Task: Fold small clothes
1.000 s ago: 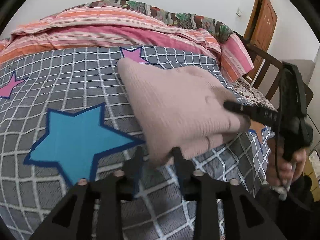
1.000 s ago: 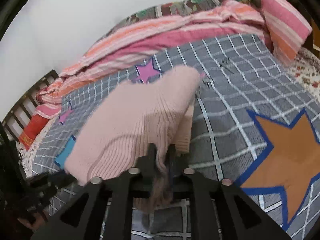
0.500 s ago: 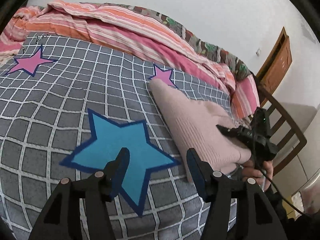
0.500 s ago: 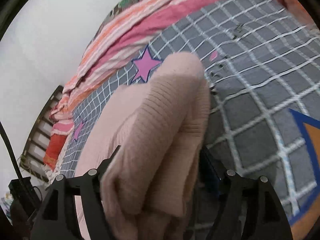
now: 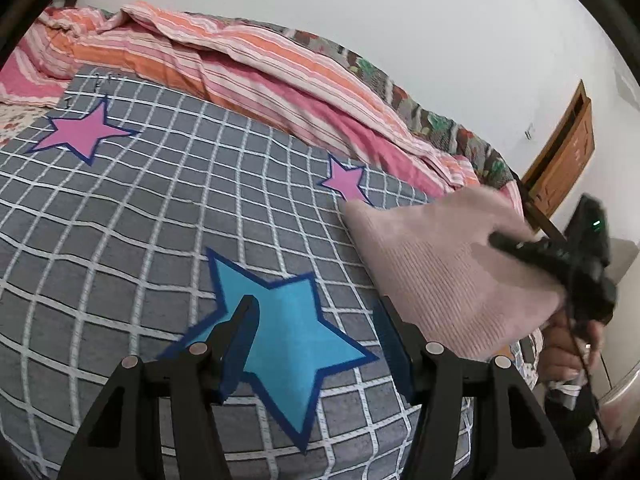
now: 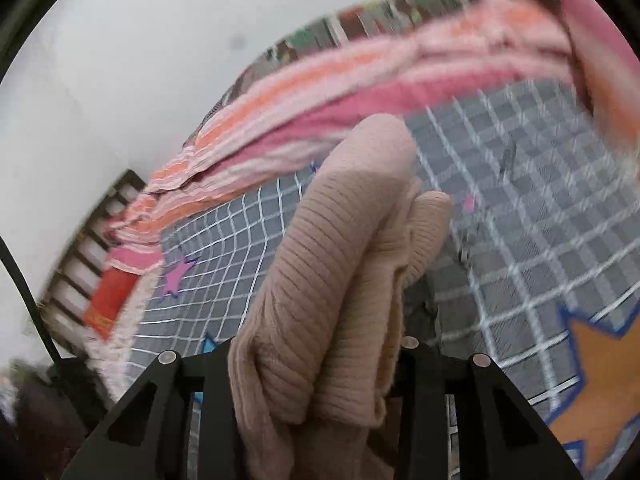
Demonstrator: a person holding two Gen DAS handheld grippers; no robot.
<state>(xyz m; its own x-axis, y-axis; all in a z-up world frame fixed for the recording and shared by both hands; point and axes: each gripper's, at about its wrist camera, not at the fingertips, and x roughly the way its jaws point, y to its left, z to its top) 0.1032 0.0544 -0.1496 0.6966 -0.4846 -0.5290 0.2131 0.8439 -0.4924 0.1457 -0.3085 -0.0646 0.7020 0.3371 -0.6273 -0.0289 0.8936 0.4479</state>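
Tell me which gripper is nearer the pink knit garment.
Right. The right gripper has the pink knit garment bunched between its fingers. The left gripper is open over the blue star, beside the garment and holding nothing.

Ahead of the left gripper (image 5: 316, 328) and to its left the grey checked bedspread (image 5: 132, 216) lies bare, while the pink ribbed garment (image 5: 436, 272) blocks its right and the striped quilt (image 5: 256, 68) bounds the far edge.

grey star-print bedspread (image 5: 160, 220) | striped pink quilt (image 5: 248, 68) | wooden door (image 5: 564, 168)
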